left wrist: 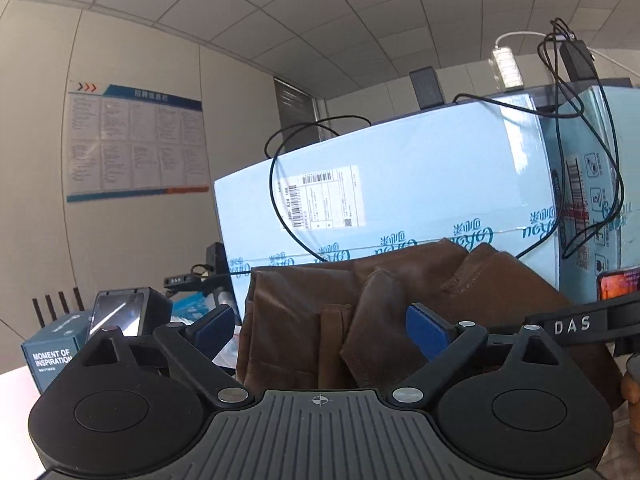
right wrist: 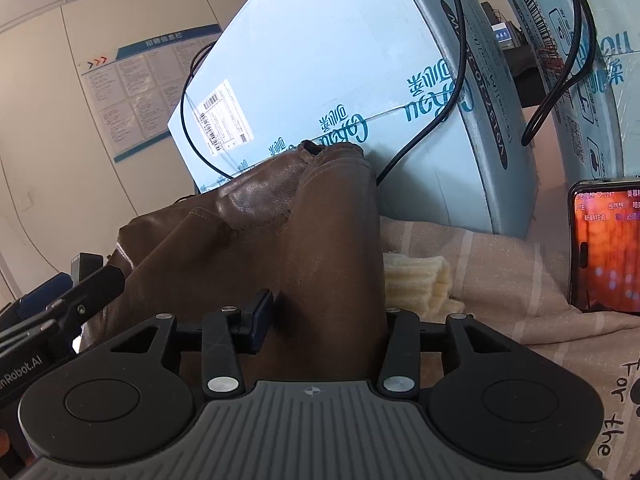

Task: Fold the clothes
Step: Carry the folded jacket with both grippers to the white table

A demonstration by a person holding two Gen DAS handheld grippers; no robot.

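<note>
A brown leather-like garment (left wrist: 360,312) lies bunched in front of a large pale blue box (left wrist: 400,176). My left gripper (left wrist: 320,332) is open, its blue pads (left wrist: 426,332) wide apart, with a fold of the garment standing between them. In the right wrist view the same garment (right wrist: 312,240) fills the middle. My right gripper (right wrist: 324,320) is wide open around a thick roll of the garment; only its left pad (right wrist: 260,320) shows, the right one is hidden behind the cloth. The other gripper (right wrist: 60,320) shows at the left edge.
A striped beige cloth (right wrist: 500,264) covers the surface, with a cream knit piece (right wrist: 416,280) on it. A lit phone (right wrist: 608,248) stands at the right. Black cables (left wrist: 280,184) hang over the blue boxes. A small grey box (left wrist: 52,356) and a device (left wrist: 120,312) sit at the left.
</note>
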